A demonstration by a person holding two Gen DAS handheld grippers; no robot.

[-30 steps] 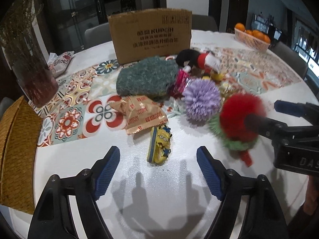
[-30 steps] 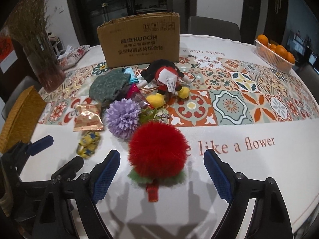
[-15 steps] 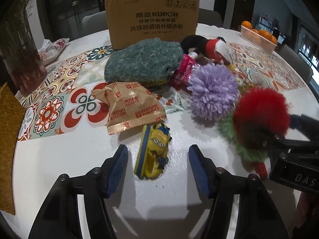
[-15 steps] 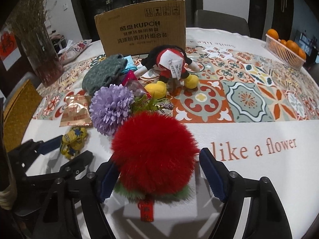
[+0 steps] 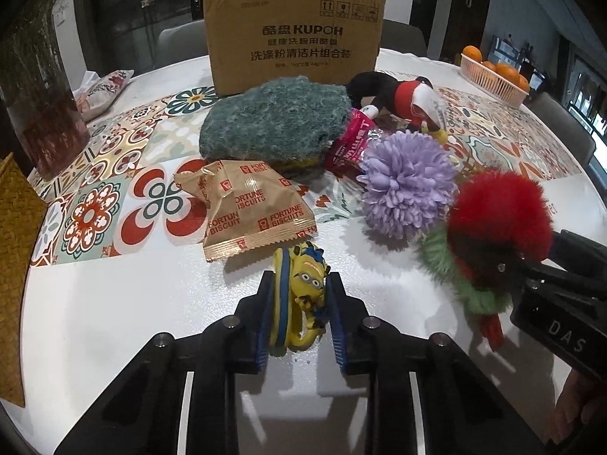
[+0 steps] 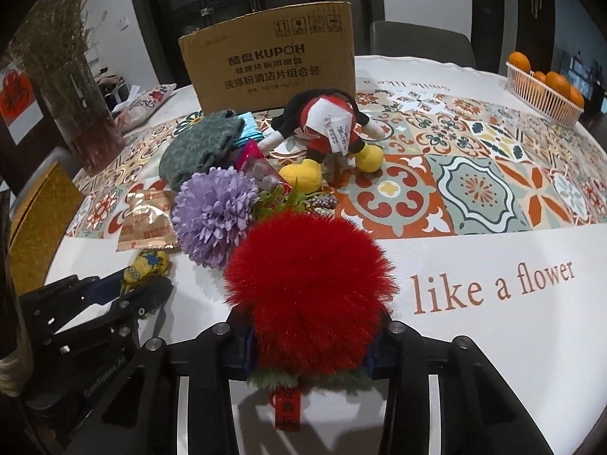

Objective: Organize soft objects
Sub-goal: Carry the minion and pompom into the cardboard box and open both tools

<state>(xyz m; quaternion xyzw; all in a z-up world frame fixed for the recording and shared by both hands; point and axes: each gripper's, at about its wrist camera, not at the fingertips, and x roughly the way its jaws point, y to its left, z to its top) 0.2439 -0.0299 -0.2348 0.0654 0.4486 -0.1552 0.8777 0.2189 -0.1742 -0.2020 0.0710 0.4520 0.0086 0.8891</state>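
My left gripper [image 5: 299,318] is shut on a yellow minion toy [image 5: 303,295] lying on the white tablecloth; the toy also shows in the right wrist view [image 6: 146,265]. My right gripper [image 6: 307,356] is shut on a red fluffy pompom [image 6: 311,288] with a green frill and red tag; the pompom also shows in the left wrist view [image 5: 500,216]. Beyond lie a purple flower ball [image 5: 408,185], a green knitted piece [image 5: 273,121], a Mickey plush [image 6: 330,129] and a biscuit packet [image 5: 246,212].
A cardboard box [image 5: 292,38] stands at the back. A woven basket [image 5: 15,265] sits at the table's left edge. A basket of oranges [image 6: 542,87] is at the far right. A vase of dried flowers [image 6: 72,87] stands at the back left.
Both grippers moved forward and closed: the left onto the minion toy, the right onto the red pompom.
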